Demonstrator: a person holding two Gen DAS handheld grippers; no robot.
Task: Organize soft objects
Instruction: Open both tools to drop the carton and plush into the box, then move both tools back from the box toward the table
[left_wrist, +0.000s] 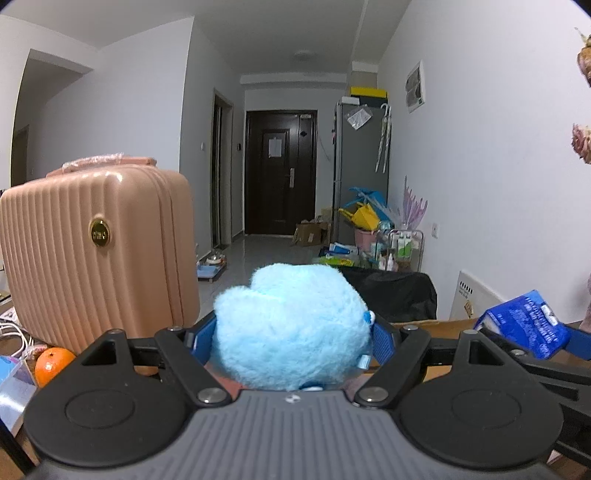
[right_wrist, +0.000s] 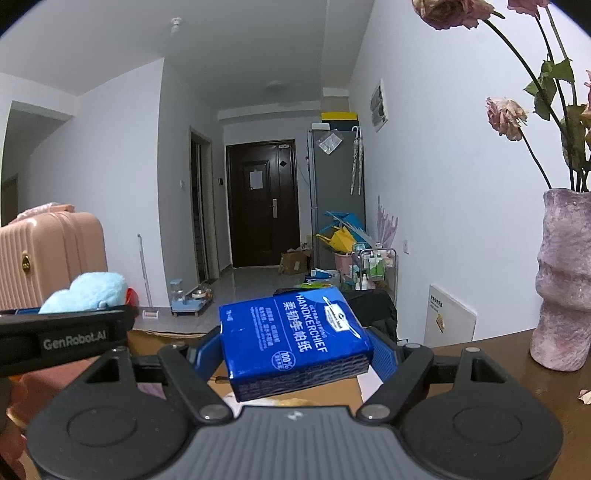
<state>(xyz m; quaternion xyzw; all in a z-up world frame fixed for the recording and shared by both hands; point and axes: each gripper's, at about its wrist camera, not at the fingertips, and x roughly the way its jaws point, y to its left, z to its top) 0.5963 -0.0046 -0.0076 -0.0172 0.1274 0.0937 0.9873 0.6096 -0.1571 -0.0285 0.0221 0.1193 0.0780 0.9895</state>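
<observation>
A fluffy light blue plush toy (left_wrist: 291, 325) fills the gap between the blue pads of my left gripper (left_wrist: 291, 336), which is shut on it and holds it in the air. My right gripper (right_wrist: 295, 349) is shut on a blue pack of paper handkerchiefs (right_wrist: 291, 336), tilted with its printed face up. In the left wrist view the pack (left_wrist: 524, 321) shows at the right edge, in the right gripper. In the right wrist view the plush toy (right_wrist: 88, 291) sits at the left, above the left gripper's black body (right_wrist: 66, 336). The two grippers are side by side.
A ribbed pink suitcase (left_wrist: 99, 251) stands close on the left, with an orange (left_wrist: 53, 365) at its foot. A purple vase (right_wrist: 561, 280) of dried roses stands on the wooden table (right_wrist: 509, 373) at right. Brown cardboard (right_wrist: 288, 397) lies below the grippers, a black bag (left_wrist: 391, 295) beyond.
</observation>
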